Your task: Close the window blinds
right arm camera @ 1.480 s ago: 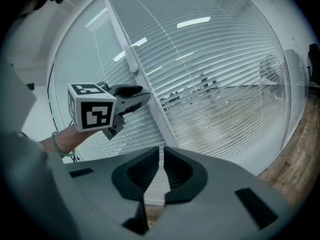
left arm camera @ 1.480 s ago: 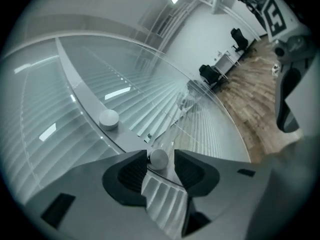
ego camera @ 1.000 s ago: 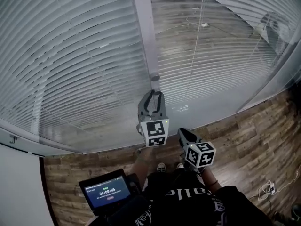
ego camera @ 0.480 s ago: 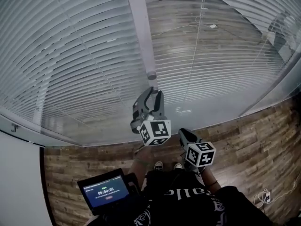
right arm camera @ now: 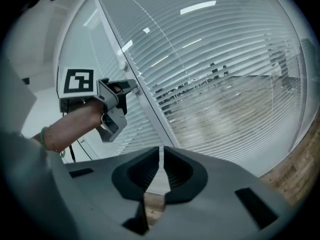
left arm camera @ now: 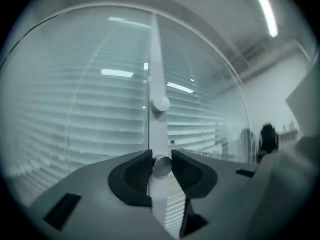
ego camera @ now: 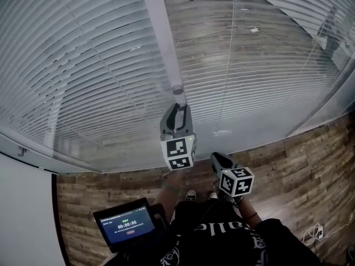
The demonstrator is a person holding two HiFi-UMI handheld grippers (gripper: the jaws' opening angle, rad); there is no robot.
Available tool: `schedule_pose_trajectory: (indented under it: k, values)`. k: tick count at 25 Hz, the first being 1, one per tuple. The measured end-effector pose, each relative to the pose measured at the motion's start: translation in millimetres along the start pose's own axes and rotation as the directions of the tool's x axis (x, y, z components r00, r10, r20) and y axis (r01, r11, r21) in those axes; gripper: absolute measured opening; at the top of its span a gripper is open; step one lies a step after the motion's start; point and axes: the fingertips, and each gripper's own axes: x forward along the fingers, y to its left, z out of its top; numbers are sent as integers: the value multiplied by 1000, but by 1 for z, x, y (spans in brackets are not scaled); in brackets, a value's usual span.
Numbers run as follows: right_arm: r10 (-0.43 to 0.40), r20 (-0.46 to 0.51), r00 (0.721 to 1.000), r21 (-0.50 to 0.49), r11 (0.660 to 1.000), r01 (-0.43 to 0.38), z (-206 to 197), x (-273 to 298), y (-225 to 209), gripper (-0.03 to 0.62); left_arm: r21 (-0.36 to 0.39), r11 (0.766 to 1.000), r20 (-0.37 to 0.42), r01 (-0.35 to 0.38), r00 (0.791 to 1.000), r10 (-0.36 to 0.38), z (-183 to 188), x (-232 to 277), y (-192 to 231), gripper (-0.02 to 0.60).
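White slatted blinds (ego camera: 83, 65) hang behind glass on both sides of a pale vertical post (ego camera: 161, 32). The post carries two round metal knobs. The upper knob (ego camera: 177, 88) (left arm camera: 161, 104) is free. The lower knob (left arm camera: 161, 165) sits between the jaws of my left gripper (ego camera: 178, 107) (left arm camera: 161, 165), and both pads press on its sides. The right gripper view shows that left gripper (right arm camera: 131, 85) up against the post. My right gripper (ego camera: 214, 156) (right arm camera: 160, 156) hangs lower and nearer to me, shut on nothing.
A tablet (ego camera: 126, 224) showing a timer sits at the lower left, by the person's legs. On the wooden floor (ego camera: 288, 165) at the lower right lies a cable with a plug (ego camera: 315, 229). A white wall (ego camera: 22, 220) borders the left.
My left gripper has risen a little toward the post and straightened from a tilt. The right gripper has stayed where it was.
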Motion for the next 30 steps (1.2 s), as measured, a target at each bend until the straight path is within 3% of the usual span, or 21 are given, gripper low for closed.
schedule_pose_trajectory:
  k: [2, 4, 5, 6, 7, 9, 10, 11, 12, 13, 14, 16, 17, 18, 19, 20, 22, 24, 25, 27, 30]
  values:
    - [-9, 2, 1000, 5, 1000, 9, 0, -1, -5, 41, -269, 963, 10, -9, 1000, 12, 1, -1, 6, 120]
    - [-14, 4, 1000, 8, 1000, 14, 0, -2, -7, 41, -504, 864, 13, 0, 1000, 8, 0, -1, 13, 120]
    - [-15, 4, 1000, 9, 1000, 15, 1, -3, -7, 41, -587, 809, 15, 10, 1000, -1, -1, -1, 16, 120]
    - [-16, 4, 1000, 8, 1000, 16, 1, -3, -7, 41, -630, 777, 16, 22, 1000, -15, -2, -1, 18, 120]
    - [-17, 3, 1000, 8, 1000, 16, 1, -3, -7, 41, -618, 786, 16, 35, 999, -31, -1, -1, 18, 120]
    - [-17, 1, 1000, 8, 1000, 17, 1, -3, -8, 41, -403, 914, 3, 55, 998, -58, 3, 0, 12, 122]
    - [-17, -1, 1000, 8, 1000, 17, 1, -2, -8, 41, -212, 976, -13, 57, 998, -62, 4, 0, 7, 121]
    - [-15, -2, 1000, 7, 1000, 15, 1, -2, -7, 41, 9, 998, -37, 58, 998, -58, 4, 0, 2, 124]
    - [-12, -4, 1000, 7, 1000, 12, 0, -1, -6, 41, 233, 970, -64, 65, 997, -51, 2, 0, -4, 123]
    - [-10, -5, 1000, 6, 1000, 10, -1, -1, -5, 41, 435, 897, -92, 81, 995, -45, -2, 0, -10, 124]
    - [-9, -6, 1000, 7, 1000, 9, -2, -1, -4, 41, 595, 797, -118, 104, 992, -40, -6, 1, -16, 124]
    - [-9, -9, 1000, 7, 1000, 9, -4, -1, -3, 41, 780, 611, -149, 133, 989, -25, -13, 1, -23, 126]
    - [-9, -10, 1000, 8, 1000, 9, -5, -1, -3, 41, 816, 562, -153, 136, 988, -17, -15, 2, -23, 126]
    - [-9, -11, 1000, 9, 1000, 10, -5, 0, -3, 41, 823, 551, -155, 137, 988, -14, -16, 3, -21, 126]
    - [-10, -13, 1000, 10, 1000, 10, -6, 0, -3, 41, 807, 576, -154, 134, 988, -14, -16, 3, -19, 126]
    - [-11, -14, 1000, 10, 1000, 12, -5, 0, -4, 41, 771, 625, -148, 126, 989, -16, -15, 4, -18, 127]
    - [-17, -13, 1000, 12, 1000, 17, -4, 0, -6, 41, 628, 772, -115, 92, 993, -25, -11, 4, -14, 127]
    - [-23, -11, 1000, 15, 1000, 23, -4, -1, -8, 41, 356, 933, -60, 48, 998, -29, -7, 3, -8, 127]
    - [-26, -12, 1000, 16, 1000, 26, -4, -1, -9, 41, 197, 980, -37, 31, 999, -24, -5, 2, -5, 126]
    - [-30, -13, 999, 18, 999, 30, -5, -1, -10, 41, -61, 998, -15, 7, 1000, -8, -2, 1, 0, 126]
    - [-35, -16, 999, 18, 999, 36, -7, -1, -11, 41, -319, 948, 0, -7, 1000, 7, -2, -1, 7, 126]
